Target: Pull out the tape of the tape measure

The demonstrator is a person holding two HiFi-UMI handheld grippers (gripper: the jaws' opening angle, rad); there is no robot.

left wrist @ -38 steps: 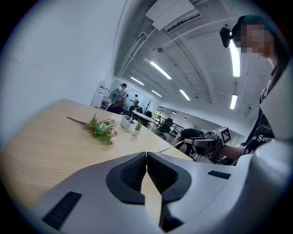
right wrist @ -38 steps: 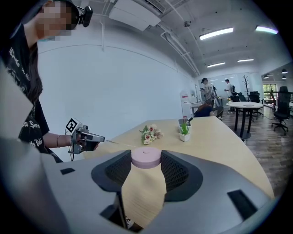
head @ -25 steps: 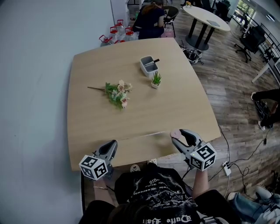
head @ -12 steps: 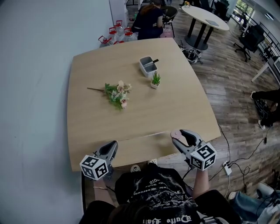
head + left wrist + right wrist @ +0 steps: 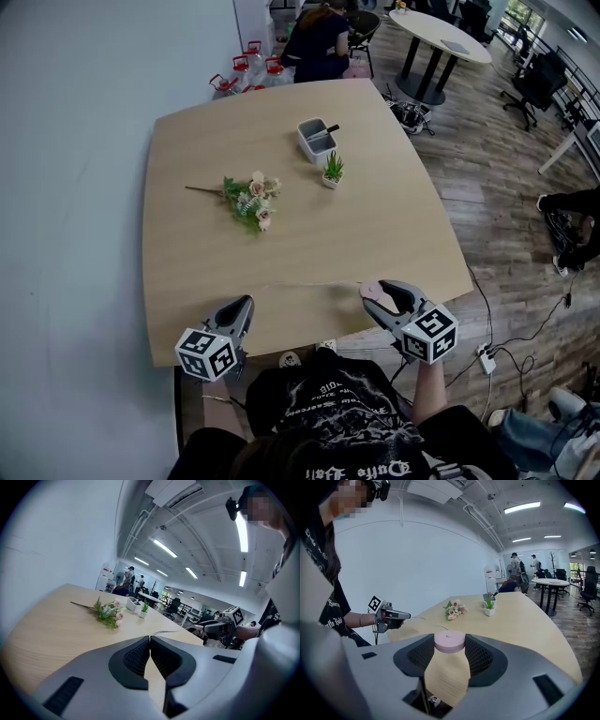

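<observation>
Left gripper (image 5: 244,305) pinched the thin pale tape (image 5: 305,289), right gripper (image 5: 375,292) clamped the round pink tape-measure case (image 5: 450,641): tape seemingly pulled well out already.

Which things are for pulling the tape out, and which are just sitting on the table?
For the job:
- pink tape measure, gripped by the right gripper
- its thin tape, pinched at the end by the left gripper

Just lying about:
- bunch of flowers
- little potted plant
- grey box with a pen in it
</observation>
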